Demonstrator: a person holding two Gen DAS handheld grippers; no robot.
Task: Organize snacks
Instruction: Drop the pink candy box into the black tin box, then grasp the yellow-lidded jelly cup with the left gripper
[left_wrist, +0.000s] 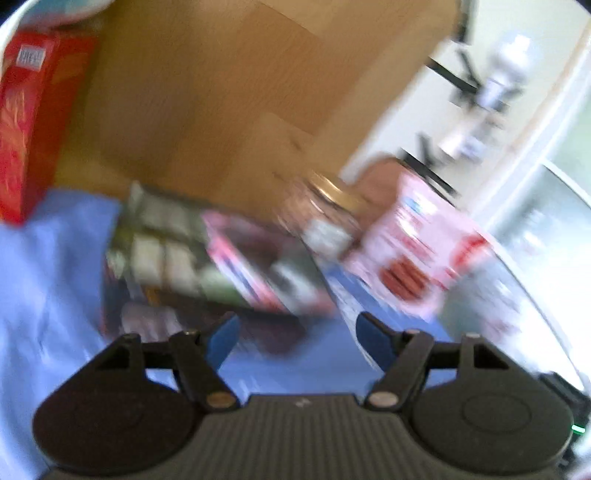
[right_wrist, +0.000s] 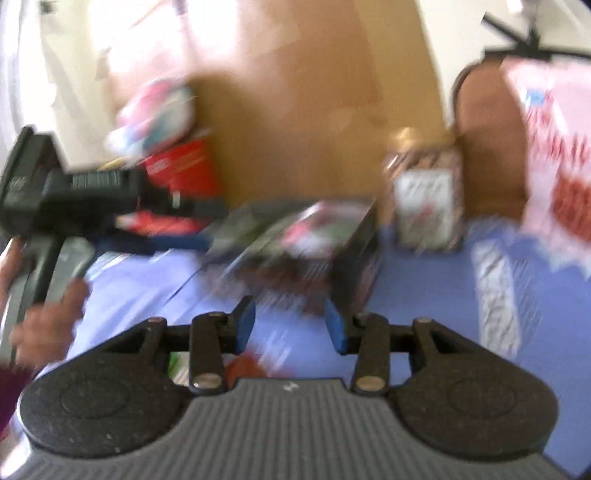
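Note:
Both views are motion-blurred. My left gripper (left_wrist: 297, 338) is open and empty above a blue cloth (left_wrist: 51, 266). Ahead of it lie a dark flat snack box (left_wrist: 162, 251), a pink packet (left_wrist: 243, 266), a gold-lidded jar (left_wrist: 325, 214) and a pink-and-white snack bag (left_wrist: 417, 243). A red box (left_wrist: 26, 122) stands at the left. My right gripper (right_wrist: 290, 325) is open and empty, just short of the dark snack box (right_wrist: 314, 243). The jar (right_wrist: 424, 195) and the pink bag (right_wrist: 554, 155) are to its right. The left gripper (right_wrist: 92, 199) shows at the left, held by a hand.
A large cardboard box (left_wrist: 229, 92) stands behind the snacks, also seen in the right wrist view (right_wrist: 303, 92). A red box (right_wrist: 181, 166) and a colourful bag (right_wrist: 155, 114) sit at the back left. A brown rounded object (right_wrist: 487, 147) stands behind the jar.

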